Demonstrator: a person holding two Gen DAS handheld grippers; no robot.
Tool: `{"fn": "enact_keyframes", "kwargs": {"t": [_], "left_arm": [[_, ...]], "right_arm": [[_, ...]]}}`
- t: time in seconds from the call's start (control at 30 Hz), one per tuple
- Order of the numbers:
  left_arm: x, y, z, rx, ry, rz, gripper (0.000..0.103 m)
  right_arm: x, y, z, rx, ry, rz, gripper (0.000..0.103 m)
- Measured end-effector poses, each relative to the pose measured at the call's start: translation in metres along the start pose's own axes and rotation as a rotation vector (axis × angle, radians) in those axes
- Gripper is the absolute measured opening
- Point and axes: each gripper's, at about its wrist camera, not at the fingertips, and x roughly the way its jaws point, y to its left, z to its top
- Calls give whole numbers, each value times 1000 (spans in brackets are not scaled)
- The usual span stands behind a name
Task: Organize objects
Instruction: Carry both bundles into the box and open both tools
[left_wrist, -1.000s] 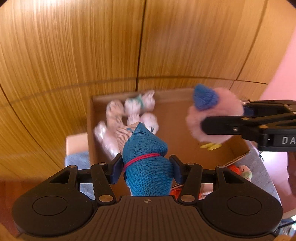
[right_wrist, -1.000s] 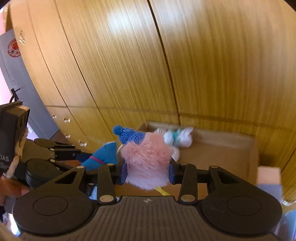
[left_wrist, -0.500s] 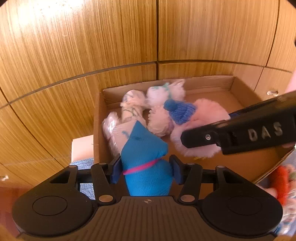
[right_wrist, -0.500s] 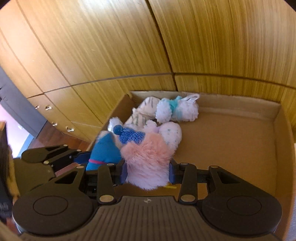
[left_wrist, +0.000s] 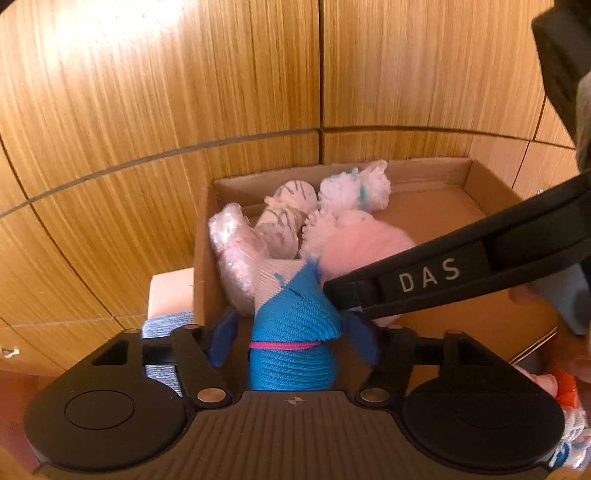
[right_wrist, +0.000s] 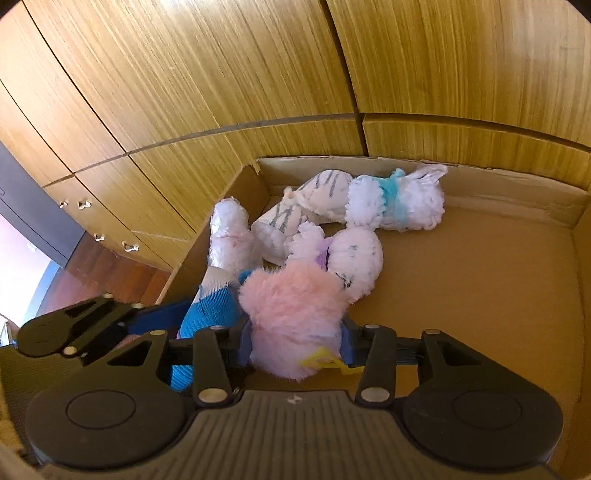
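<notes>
An open cardboard box (left_wrist: 202, 258) (right_wrist: 480, 280) stands against a wooden cabinet. A blue knitted toy (left_wrist: 293, 328) with a pink cord lies at the box's near left, between the pads of my left gripper (left_wrist: 293, 341). Those jaws are opening and a gap shows on each side of the toy. My right gripper (right_wrist: 295, 343) has a pink fluffy toy (right_wrist: 291, 310) with yellow feet between its pads. Its jaws are opening too, but the pads still touch the fluff. The toy rests low in the box against the blue one (right_wrist: 210, 314). The right gripper (left_wrist: 428, 278) crosses the left wrist view.
Several white plush toys lie in the box's far left corner, one with a teal band (right_wrist: 395, 201), one striped (right_wrist: 317, 195). The box's right half is bare cardboard. A pink and blue block (left_wrist: 170, 295) sits left of the box. Orange toys (left_wrist: 565, 387) lie at the right.
Both grippers sank into the box with their toys. The left jaws spread off the blue toy. The right jaws widened slightly around the pink toy, which now touches the pile.
</notes>
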Motion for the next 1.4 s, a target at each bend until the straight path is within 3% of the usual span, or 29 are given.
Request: {"fn": "enact_keyframes", "kwargs": {"t": [0.23,0.63,0.9,0.93,1.07,1.4], "left_arm": [[-11,-5,-1,10,-4,-9,79],[-24,-6,-1,-15,7,-20,88],[-47,-13,0,-16,-20,-21,91],[-50,-15,0,-15,-24,-21,93],[-63,-22,0,-5,-38,-15,96],[-94,-4,-11,-30,-54,-14,102]], "right_arm": [[-14,3,-1,12,-29,13,49],[-25,17,1,-4,-52,17,49],[-57,29,-6,-26,-103,23,52],[-60,31,-6,25,-138,-19,53],[-76,34,-11,28,-168,-27,54],[-114,49,-33,12,-221,-26,58]]}}
